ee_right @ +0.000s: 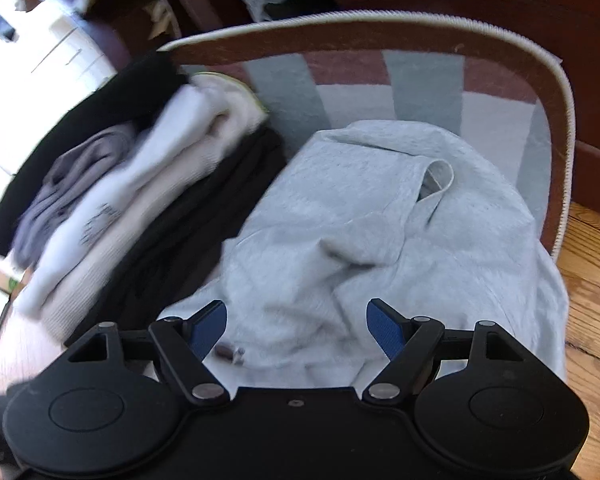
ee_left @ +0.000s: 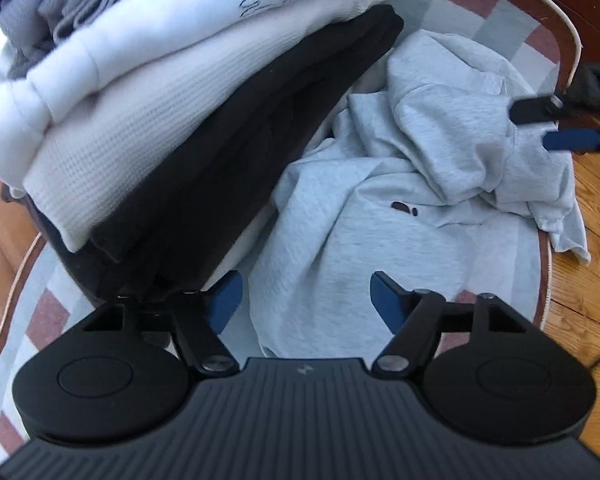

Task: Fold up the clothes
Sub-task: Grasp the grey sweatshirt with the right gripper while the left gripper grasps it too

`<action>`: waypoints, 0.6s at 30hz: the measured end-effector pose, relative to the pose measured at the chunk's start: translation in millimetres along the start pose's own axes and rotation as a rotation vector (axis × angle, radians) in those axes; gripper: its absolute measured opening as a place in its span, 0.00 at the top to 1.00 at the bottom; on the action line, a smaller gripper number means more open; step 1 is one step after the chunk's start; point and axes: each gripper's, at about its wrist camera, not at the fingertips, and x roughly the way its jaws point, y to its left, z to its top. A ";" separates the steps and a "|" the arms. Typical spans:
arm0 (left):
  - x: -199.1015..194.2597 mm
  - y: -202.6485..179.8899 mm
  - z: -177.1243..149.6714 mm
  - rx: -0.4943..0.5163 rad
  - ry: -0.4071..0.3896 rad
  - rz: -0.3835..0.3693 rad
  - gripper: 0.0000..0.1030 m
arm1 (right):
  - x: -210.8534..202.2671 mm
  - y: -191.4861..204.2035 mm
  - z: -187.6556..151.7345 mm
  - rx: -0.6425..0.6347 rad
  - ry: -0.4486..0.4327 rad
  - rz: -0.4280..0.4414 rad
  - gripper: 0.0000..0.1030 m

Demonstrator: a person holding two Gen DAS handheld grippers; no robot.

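Your left gripper (ee_left: 304,300) hangs with fingers apart over the crumpled light grey sweatshirt (ee_left: 384,216), gripping nothing. Your right gripper (ee_right: 296,326) also stands wide and empty above it. The sweatshirt lies on the checked rug (ee_right: 348,80), just beside the stack of folded clothes (ee_left: 148,112).

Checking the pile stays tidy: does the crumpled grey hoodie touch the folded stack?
Touching. In the right wrist view the grey hoodie lies against the stack's black bottom layers, no rug showing between them.
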 end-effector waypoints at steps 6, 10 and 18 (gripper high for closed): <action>27.2 22.2 -5.6 -0.133 0.066 -0.133 0.38 | 32.5 -28.8 34.2 0.148 -0.075 -0.058 0.21; 32.7 19.1 -7.4 -0.110 0.024 -0.134 0.36 | 63.3 -51.2 45.9 0.226 -0.060 -0.124 0.21; 59.0 8.5 -2.4 -0.066 0.022 -0.171 0.33 | 87.2 -38.8 16.6 0.148 0.035 0.009 0.75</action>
